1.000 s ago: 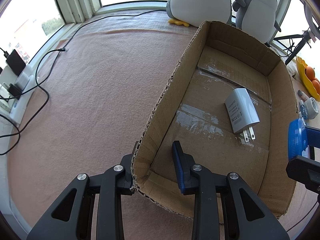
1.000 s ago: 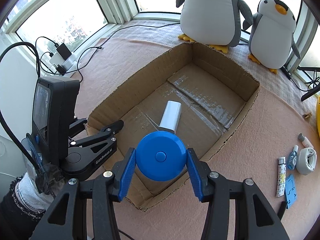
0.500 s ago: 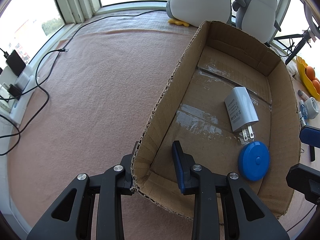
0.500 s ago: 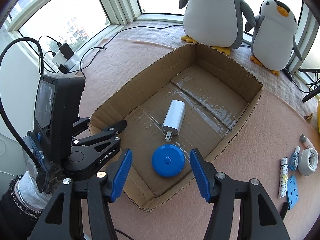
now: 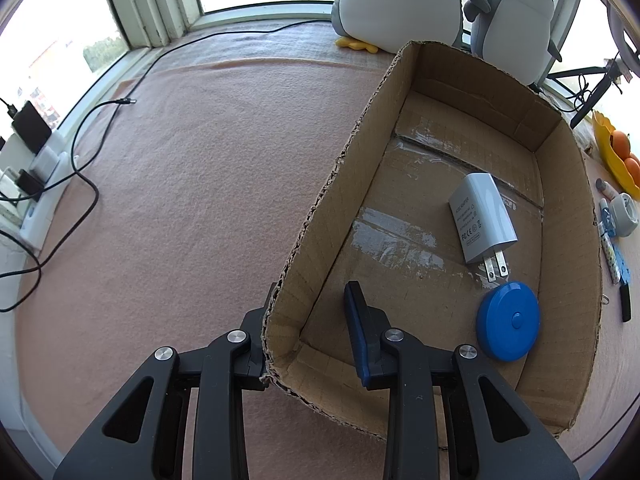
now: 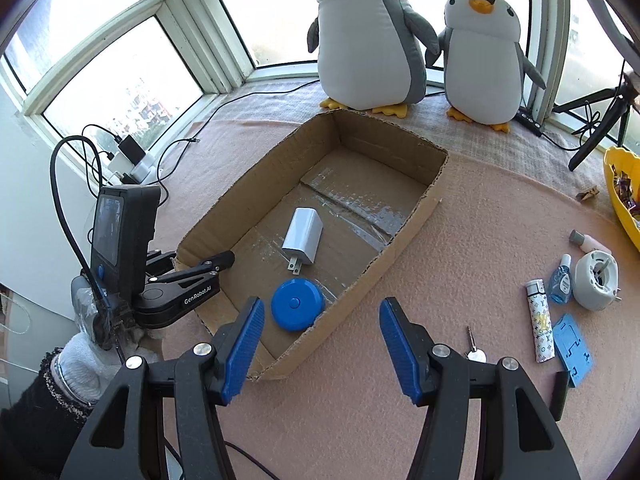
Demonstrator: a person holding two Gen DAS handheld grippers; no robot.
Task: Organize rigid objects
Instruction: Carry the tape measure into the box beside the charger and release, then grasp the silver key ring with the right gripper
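Observation:
A shallow cardboard box (image 5: 320, 216) lies on the pink mat. On its floor a white plug-in charger (image 5: 482, 216) rests beside a round blue disc (image 5: 508, 322). My left gripper (image 5: 310, 308) is shut on the box's near corner wall, one finger inside and one outside. In the right wrist view the same box (image 6: 400, 248), charger (image 6: 303, 235) and disc (image 6: 297, 304) show, with the left gripper (image 6: 198, 260) on the corner. My right gripper (image 6: 320, 304) stands open above the box's near right wall, with nothing between its pads.
Right of the box lie a patterned lighter (image 6: 540, 330), a small blue bottle (image 6: 560, 280), a white round dish (image 6: 596, 280), a blue card (image 6: 572, 354) and a key (image 6: 474, 350). A yellow bowl (image 6: 624, 196) sits far right. Two plush penguins (image 6: 368, 36) stand behind; cables and chargers (image 6: 132, 160) lie left.
The right gripper opened and let go of the blue disc, which now lies on the box floor. It then drew back and to the right. The left gripper kept its hold.

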